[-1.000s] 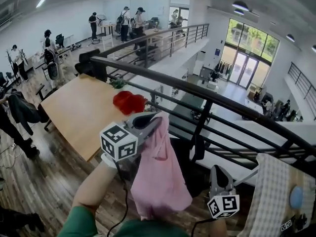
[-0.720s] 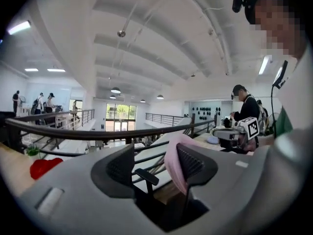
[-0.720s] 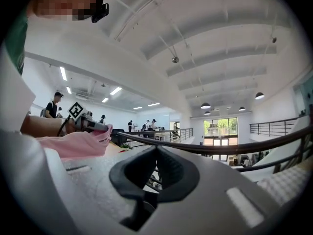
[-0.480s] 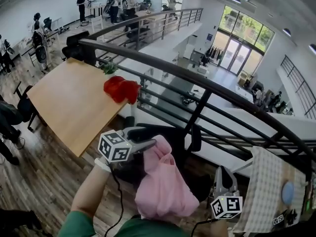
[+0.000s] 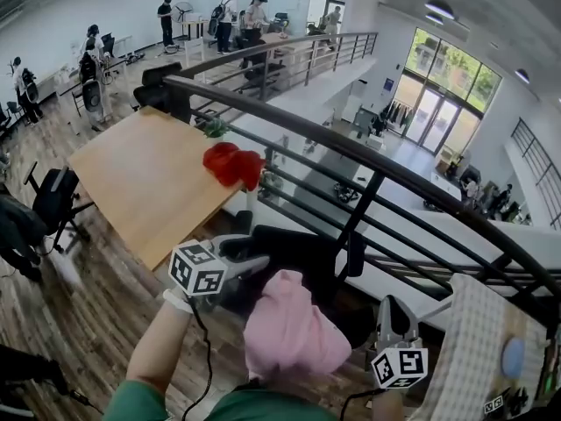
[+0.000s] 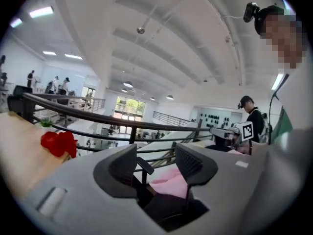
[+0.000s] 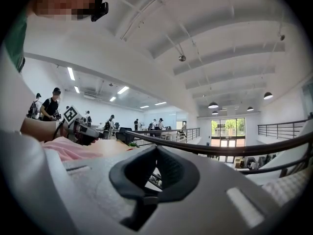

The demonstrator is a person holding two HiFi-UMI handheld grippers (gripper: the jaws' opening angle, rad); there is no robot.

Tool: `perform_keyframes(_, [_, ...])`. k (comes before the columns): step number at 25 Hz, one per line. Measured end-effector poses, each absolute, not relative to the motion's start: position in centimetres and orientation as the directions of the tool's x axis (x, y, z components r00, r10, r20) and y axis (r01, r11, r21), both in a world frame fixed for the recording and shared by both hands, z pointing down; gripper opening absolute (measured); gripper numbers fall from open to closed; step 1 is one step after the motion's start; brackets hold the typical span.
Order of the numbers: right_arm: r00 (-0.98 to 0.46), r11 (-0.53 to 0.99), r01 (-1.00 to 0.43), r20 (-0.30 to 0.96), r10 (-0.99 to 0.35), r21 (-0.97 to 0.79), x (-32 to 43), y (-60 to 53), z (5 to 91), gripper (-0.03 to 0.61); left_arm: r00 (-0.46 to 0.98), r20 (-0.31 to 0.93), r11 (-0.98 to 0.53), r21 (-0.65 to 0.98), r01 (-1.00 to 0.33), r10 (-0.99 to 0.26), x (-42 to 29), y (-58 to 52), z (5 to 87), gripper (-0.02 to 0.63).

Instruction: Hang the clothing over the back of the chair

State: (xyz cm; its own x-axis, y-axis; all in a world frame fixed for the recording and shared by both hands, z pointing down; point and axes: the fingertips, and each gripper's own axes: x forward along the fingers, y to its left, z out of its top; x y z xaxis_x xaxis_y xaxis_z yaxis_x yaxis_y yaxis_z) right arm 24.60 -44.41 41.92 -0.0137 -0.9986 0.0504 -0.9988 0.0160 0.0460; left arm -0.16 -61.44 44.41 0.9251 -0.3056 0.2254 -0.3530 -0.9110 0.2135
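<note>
- Left gripper: pale grey moulded shell; dark grey fingers with ribbed inner faces.
- Marker cube: white, with a black square pattern on each face, mounted on the left gripper.
- Black cable: thin, trailing from the left gripper.
- Right gripper: same grey shell and dark fingers, with its own white patterned cube.
- Sleeve: green, short.
- Head camera: small, black, on a dark band.
</note>
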Motion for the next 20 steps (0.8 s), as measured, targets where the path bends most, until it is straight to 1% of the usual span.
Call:
perform_keyframes(2, [-0.042, 0.044, -0.998, 0.033, -0.999, 0.044, 24.4, -42.8, 41.1, 0.003, 0.898, 0.179, -0.882, 0.188, -0.432, -0.401, -0.9, -59.8, 42.1, 0.242])
perform_keyframes(5, [-0.087, 0.087, -0.996, 0.012, -0.996, 0.036, 24.4, -40.4, 41.1, 0.003, 0.859, 0.104, -0.845, 0.150, -0.513, -0.502, -0.9, -56.2, 39.9, 0.191])
perform_keyframes(9, [-0.146, 0.145, -0.989, -0.029, -0.989, 0.037, 24.5, -36.8, 40.4, 0.003, 0.779, 0.020, -0.776, 0.085, -0.625, -0.626, -0.9, -50.6, 38.0, 0.072])
perform_keyframes(11, [-0.159, 0.157, -0.987, -0.049, -0.986, 0.039, 25.0, -34.3, 39.8, 0.003, 0.754, -0.015, -0.752, 0.085, -0.653, -0.657, -0.4, -47.1, 37.5, 0.037])
perform_keyframes(14, [-0.186, 0.184, -0.982, -0.068, -0.980, 0.035, 26.1, -30.2, 39.7, 0.003, 0.721, -0.026, -0.720, 0.095, -0.687, -0.692, 1.2, -41.5, 38.0, 0.020])
perform_keyframes(20, [-0.239, 0.239, -0.971, -0.040, -0.970, 0.020, 26.5, -23.9, 42.7, 0.003, 0.691, 0.052, -0.682, 0.121, -0.721, -0.721, 3.1, -31.7, 41.8, 0.018])
